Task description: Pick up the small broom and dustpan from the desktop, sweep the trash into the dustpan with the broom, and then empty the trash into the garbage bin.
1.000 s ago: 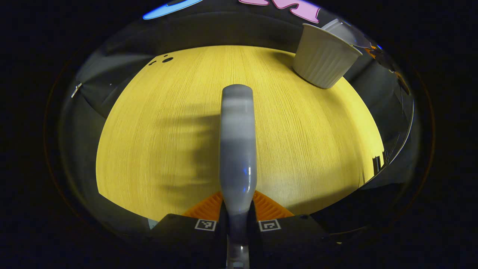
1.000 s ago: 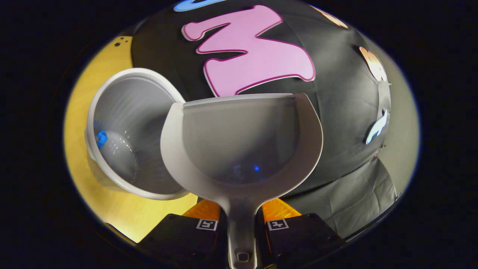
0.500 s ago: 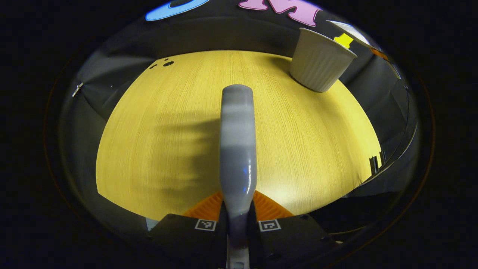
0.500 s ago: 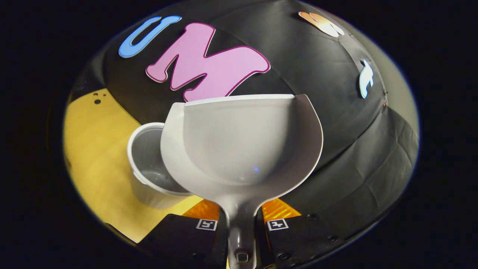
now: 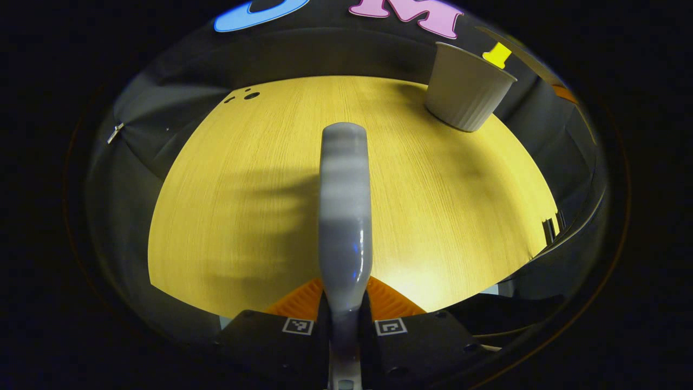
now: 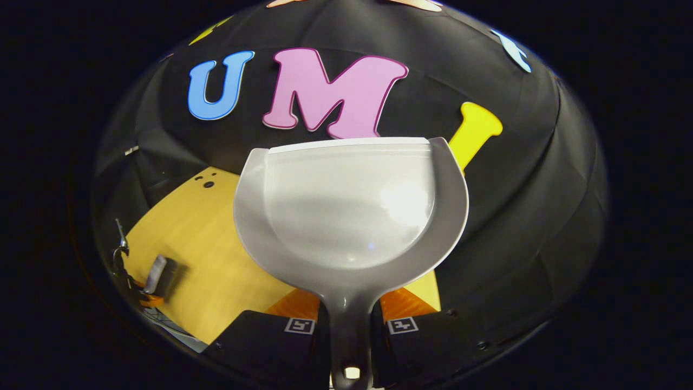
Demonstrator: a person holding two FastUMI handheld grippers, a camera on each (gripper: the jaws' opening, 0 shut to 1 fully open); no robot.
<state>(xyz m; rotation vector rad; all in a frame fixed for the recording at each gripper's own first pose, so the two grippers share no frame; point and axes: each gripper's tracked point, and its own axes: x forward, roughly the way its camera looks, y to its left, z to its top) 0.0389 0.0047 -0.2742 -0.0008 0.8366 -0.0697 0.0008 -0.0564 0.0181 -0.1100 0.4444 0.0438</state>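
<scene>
Right gripper (image 6: 346, 319): fingers clamped on the dustpan (image 6: 349, 208) handle; pan empty, now swung away from the garbage bin (image 5: 466, 86), wall ahead. 
Left gripper (image 5: 344, 319): closed on the small broom (image 5: 345, 216), unchanged; bin ahead to the right on the desktop (image 5: 238, 216). Left gripper also visible at lower left in right gripper view.

Open desktop (image 5: 243, 216) ahead; garbage bin (image 5: 465, 89) at far right corner.

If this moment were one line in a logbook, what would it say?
left gripper: shut on broom | right gripper: shut on dustpan, no trash visible | bin: upright on desk
</scene>
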